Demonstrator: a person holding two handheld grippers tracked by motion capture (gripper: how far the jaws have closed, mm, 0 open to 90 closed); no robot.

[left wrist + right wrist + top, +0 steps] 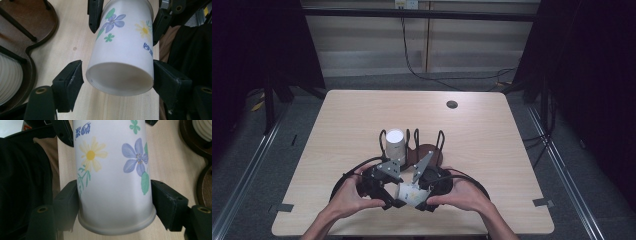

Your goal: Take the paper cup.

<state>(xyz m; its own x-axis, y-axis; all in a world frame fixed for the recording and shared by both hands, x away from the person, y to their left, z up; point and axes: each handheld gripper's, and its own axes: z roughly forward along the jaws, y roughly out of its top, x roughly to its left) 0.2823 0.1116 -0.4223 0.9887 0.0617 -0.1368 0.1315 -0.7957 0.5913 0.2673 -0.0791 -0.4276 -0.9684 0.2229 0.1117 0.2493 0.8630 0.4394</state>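
Left tongs [388,200]: spread around the cup's base end, one pad touching, the other with a gap; not yet gripping.
Cup [408,194]: flowered paper cup, lying level between both tongs, low over the near worktop [492,150].
Right tongs [422,204]: clenched on the cup near its rim.
Handling: likely light, thin-walled, easily crushed; grip gently near the stiffer rim or base.
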